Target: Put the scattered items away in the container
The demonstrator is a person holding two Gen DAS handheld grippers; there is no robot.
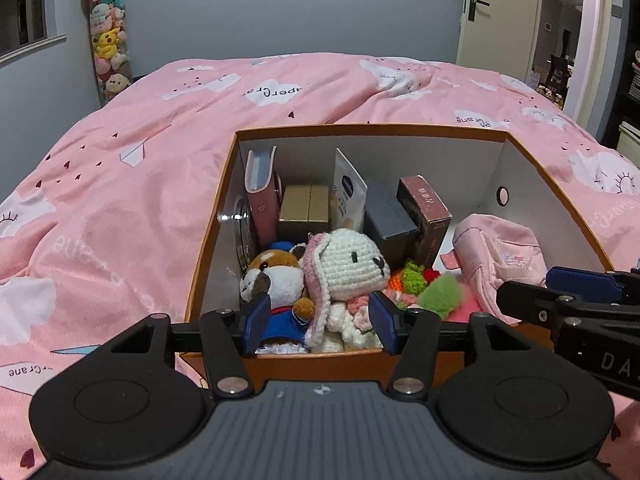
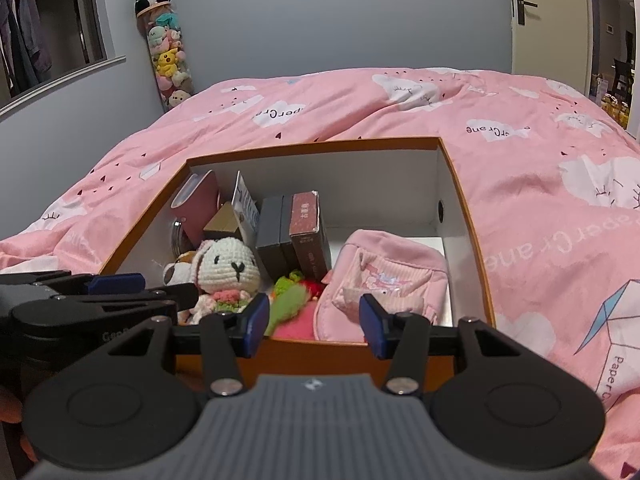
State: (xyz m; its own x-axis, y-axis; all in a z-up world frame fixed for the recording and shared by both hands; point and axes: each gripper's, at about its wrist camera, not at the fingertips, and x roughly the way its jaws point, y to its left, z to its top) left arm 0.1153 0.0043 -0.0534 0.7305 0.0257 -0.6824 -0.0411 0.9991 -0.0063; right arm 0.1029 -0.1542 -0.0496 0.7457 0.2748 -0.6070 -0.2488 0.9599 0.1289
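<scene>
A pink-quilted bed (image 1: 160, 168) carries an orange box (image 1: 216, 216) just ahead of both claws. Left claw (image 1: 320, 322) and right claw (image 2: 314, 322) gape empty above crocheted rabbit (image 1: 352, 260) and pink pouch (image 2: 384, 276) inside.

A bed with a pink patterned quilt (image 1: 168, 128) carries one orange-rimmed box (image 1: 372, 130).

The right gripper (image 2: 311, 326) hangs with jaws apart over the near edge of the orange box (image 2: 468, 216), above a pink pouch (image 2: 384, 276) inside.
</scene>
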